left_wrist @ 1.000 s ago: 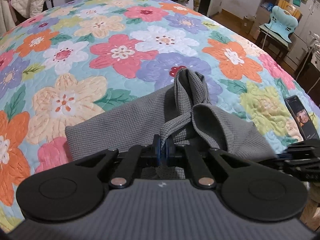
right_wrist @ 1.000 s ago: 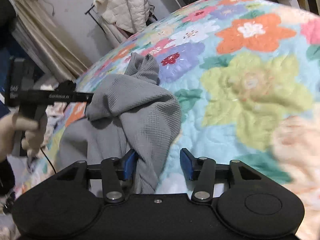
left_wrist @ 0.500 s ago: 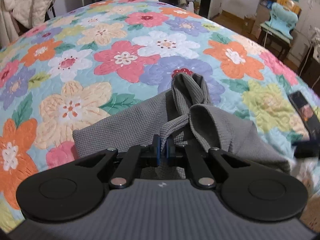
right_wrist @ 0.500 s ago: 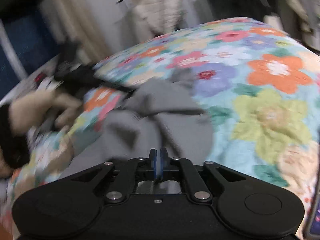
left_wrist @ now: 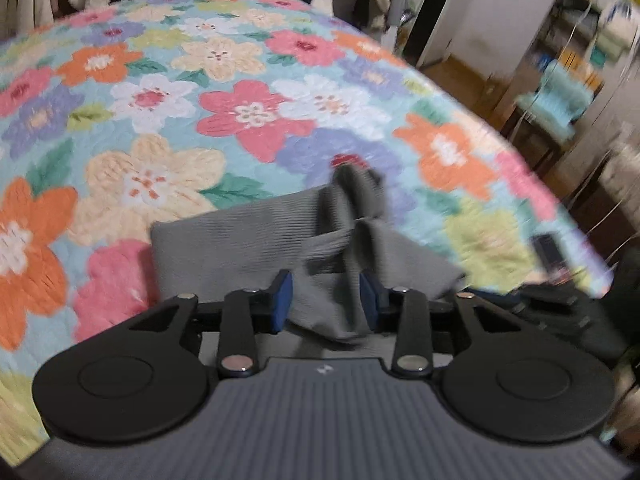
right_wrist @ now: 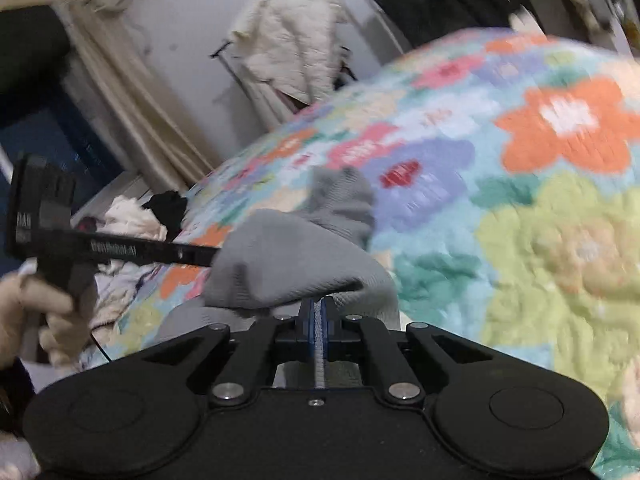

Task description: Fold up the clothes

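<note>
Two changes: my left hand-held gripper (left_wrist: 326,300) jaws opening, grey garment (left_wrist: 248,240) fold loose between; right hand-held gripper (right_wrist: 319,316) now clamped on hem, taking over fold.

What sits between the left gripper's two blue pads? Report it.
A loose fold of the grey garment, shown in the left wrist view; the left gripper is opening and its pads no longer press it.

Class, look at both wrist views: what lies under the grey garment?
Under the grey garment lies the floral quilt, showing all round it. The quilt's pattern directly beneath is covered, so anything else there cannot be seen.
</note>
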The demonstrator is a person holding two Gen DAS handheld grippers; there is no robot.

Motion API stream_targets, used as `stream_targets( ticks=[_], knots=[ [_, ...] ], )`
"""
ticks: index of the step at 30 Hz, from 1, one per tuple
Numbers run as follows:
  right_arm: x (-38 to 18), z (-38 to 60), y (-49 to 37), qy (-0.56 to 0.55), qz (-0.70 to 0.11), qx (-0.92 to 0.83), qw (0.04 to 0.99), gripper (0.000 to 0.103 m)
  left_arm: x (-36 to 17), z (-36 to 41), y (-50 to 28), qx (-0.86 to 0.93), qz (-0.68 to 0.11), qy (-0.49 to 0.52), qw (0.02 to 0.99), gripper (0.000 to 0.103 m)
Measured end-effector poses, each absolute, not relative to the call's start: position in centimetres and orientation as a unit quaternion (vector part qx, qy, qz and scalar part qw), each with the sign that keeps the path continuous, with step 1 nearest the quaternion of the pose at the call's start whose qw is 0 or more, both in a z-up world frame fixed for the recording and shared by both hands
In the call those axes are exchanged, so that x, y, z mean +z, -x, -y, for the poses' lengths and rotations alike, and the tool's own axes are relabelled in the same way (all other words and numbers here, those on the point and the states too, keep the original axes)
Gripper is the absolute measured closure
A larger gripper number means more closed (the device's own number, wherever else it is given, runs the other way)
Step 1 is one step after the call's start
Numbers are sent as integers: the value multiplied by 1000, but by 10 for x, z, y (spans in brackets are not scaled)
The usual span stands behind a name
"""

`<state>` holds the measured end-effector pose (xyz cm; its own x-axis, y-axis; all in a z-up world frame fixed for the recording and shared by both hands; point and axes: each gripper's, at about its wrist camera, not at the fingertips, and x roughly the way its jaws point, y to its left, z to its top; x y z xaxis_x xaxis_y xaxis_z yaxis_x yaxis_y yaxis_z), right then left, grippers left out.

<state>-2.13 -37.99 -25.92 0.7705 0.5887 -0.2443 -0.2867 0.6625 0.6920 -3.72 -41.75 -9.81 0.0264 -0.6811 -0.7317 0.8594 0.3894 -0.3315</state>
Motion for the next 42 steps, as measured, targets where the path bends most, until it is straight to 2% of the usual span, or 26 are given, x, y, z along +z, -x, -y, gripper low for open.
stream_targets(
  ticks=[5,7,11,13,14,15,16,19,22,24,26,32,35,36,37,38,39,42],
  knots=[
    [-228,361,51,-235,-204,252,917,97,-96,424,60,-577,-477,-53,661,57],
    [-220,344,63,-179,-196,263,927,97,-100,430,71,-583,-486,-57,648,47],
    [-218,314,77,-130,-197,307,922,97,-122,444,89,-569,-497,-98,647,44],
    [-221,301,79,-130,-205,325,914,97,-138,447,92,-553,-500,-122,655,50],
    [-223,296,79,-133,-209,332,910,97,-146,448,91,-540,-505,-134,660,57],
    [-223,293,79,-135,-212,338,907,98,-154,447,89,-527,-509,-145,665,78],
    [-222,293,79,-140,-212,339,906,98,-158,445,86,-518,-512,-148,669,89],
    [-222,309,76,-170,-217,314,909,96,-164,434,78,-510,-511,-136,678,98],
    [-228,341,70,-206,-225,255,918,88,-163,428,76,-510,-510,-134,680,98],
    [-234,364,67,-228,-225,221,921,71,-159,428,80,-511,-504,-146,681,98],
    [-240,384,60,-244,-227,195,922,57,-155,427,83,-515,-496,-157,682,98],
    [-260,407,19,-306,-247,212,895,34,-131,421,86,-541,-473,-147,679,94],
    [-277,398,-11,-373,-259,250,855,34,-118,411,81,-543,-463,-133,688,94],
    [-279,394,-15,-384,-254,259,849,43,-116,407,78,-541,-464,-125,690,94],
    [-275,389,-14,-379,-242,265,853,56,-114,404,75,-539,-466,-115,692,94],
    [-270,384,-11,-368,-231,268,860,80,-112,401,71,-537,-470,-104,693,94],
    [-262,378,-4,-347,-221,266,872,89,-111,398,68,-535,-474,-92,693,94],
    [-238,366,19,-296,-189,261,899,90,-108,389,61,-528,-480,-65,697,94]
  ],
)
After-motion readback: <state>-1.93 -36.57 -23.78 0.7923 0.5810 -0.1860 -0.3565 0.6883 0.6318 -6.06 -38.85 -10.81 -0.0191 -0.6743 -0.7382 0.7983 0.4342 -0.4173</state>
